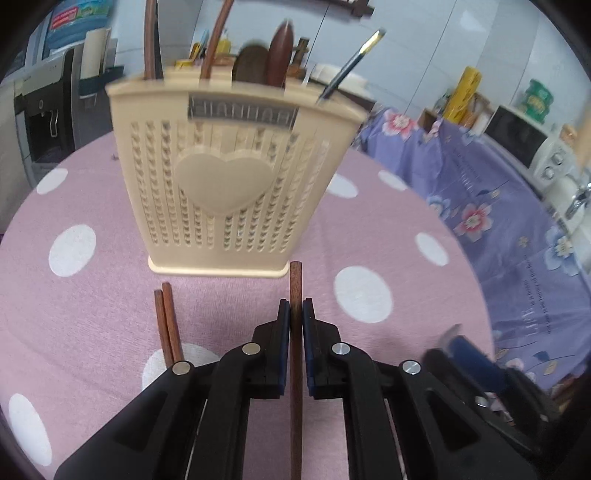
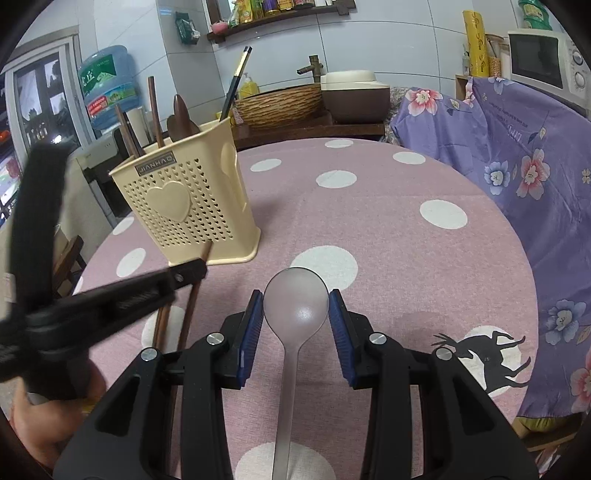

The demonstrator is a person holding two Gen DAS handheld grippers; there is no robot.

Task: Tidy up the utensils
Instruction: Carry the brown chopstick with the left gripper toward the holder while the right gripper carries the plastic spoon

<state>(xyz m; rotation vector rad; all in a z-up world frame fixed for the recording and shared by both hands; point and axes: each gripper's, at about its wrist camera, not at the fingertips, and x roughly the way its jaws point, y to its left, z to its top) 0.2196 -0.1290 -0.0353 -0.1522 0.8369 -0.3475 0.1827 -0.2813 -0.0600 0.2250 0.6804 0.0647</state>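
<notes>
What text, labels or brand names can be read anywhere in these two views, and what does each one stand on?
"JIANHAO": grey nameplate on the cream utensil holder; in the left wrist view it is smeared by blur.
Water jug label: printed, too small to read.
Purple floral cloth: a line of small print, unreadable.
Shelf bottles and yellow roll: lettering too small to read.

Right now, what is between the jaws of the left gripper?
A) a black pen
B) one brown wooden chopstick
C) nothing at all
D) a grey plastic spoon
B: in the left wrist view the left gripper has its blue pads closed on one brown wooden chopstick, in front of the cream utensil holder; the grey spoon lies between the right gripper's jaws instead.
</notes>
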